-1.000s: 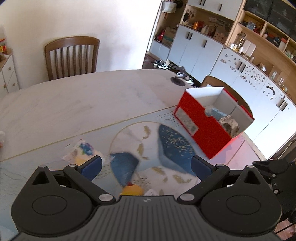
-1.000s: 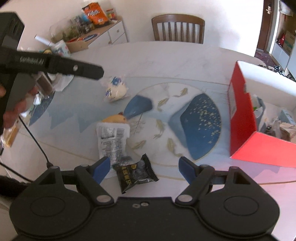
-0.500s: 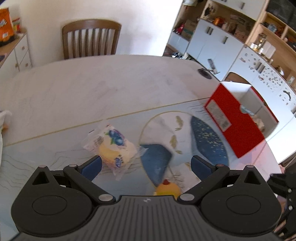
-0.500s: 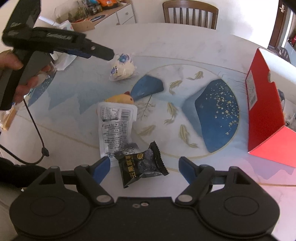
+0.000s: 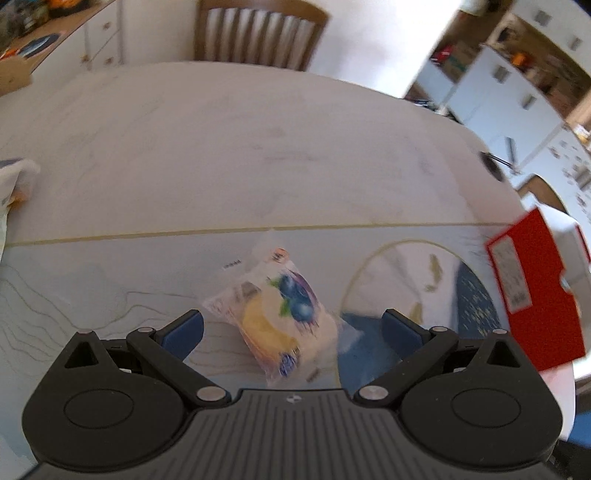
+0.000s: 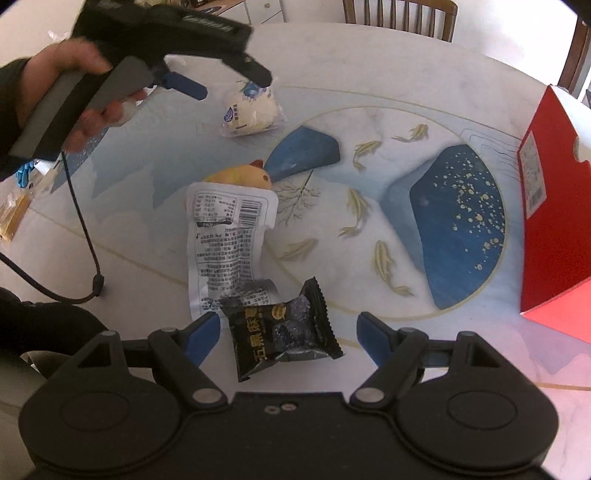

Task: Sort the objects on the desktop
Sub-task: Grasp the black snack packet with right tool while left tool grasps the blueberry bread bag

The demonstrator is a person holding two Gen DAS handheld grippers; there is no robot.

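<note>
My left gripper (image 5: 291, 328) is open above a clear packet with a blueberry bun (image 5: 280, 317), which lies between its fingers on the table. The same packet (image 6: 251, 107) shows in the right wrist view, just beyond the left gripper (image 6: 229, 83). My right gripper (image 6: 288, 332) is open and empty, with a black snack packet (image 6: 284, 328) lying between its fingers. A white pouch (image 6: 227, 236) lies behind the packet and partly covers a yellow chick toy (image 6: 242, 175). The red box (image 6: 554, 206) stands open at the right; it also shows in the left wrist view (image 5: 532, 295).
The table mat has blue patches and gold fish (image 6: 458, 221). A wooden chair (image 5: 258, 33) stands at the far table edge. Packets (image 6: 14, 206) lie at the left edge. White cabinets (image 5: 509, 96) stand at the back right.
My left gripper has swung left and down over the blueberry bun packet. My right gripper has moved closer to the black snack packet. Both stay open.
</note>
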